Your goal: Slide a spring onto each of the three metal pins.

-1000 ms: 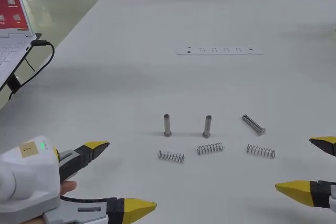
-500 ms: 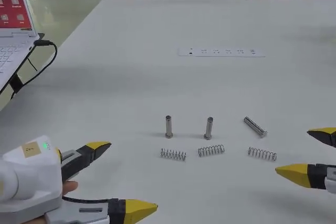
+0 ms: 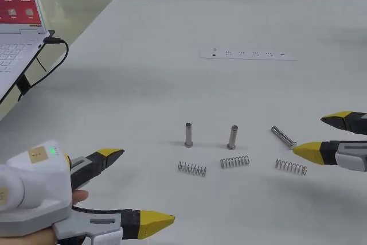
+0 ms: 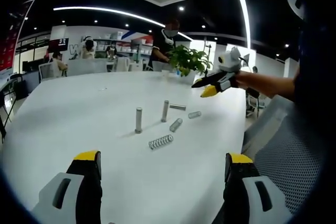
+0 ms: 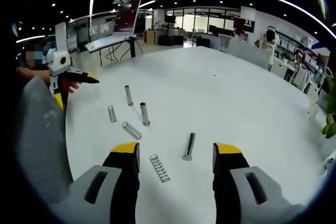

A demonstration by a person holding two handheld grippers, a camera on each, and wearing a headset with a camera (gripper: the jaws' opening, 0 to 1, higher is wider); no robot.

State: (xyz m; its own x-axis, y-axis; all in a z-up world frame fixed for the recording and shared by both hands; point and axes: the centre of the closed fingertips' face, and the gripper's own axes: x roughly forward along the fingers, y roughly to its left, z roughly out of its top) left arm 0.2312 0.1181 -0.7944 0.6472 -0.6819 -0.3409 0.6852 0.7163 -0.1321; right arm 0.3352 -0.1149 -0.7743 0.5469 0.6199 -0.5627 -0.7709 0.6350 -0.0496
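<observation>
Two metal pins stand upright on the white table [image 3: 172, 84]: the left pin [image 3: 188, 134] and the middle pin [image 3: 233, 137]. A third pin [image 3: 282, 136] lies on its side to the right. In front of them lie the left spring [image 3: 192, 168], the middle spring [image 3: 234, 162] and the right spring [image 3: 291, 167]. My right gripper [image 3: 325, 136] hovers open just right of the lying pin [image 5: 188, 146] and the right spring [image 5: 159, 168]. Near the table's front left, my left gripper [image 3: 135, 187] is open and holds nothing, with the left pin [image 4: 138, 120] and left spring [image 4: 160, 141] ahead of it.
A white power strip [image 3: 248, 54] lies farther back on the table. An open laptop [image 3: 14, 27] with a black cable [image 3: 49, 64] sits at the left edge. Chairs stand beyond the far edge. People and a potted plant [image 4: 187, 60] show past the table.
My right gripper has moved up and left, closer to the lying pin and the right spring. The left gripper has barely moved. Pins and springs stay put.
</observation>
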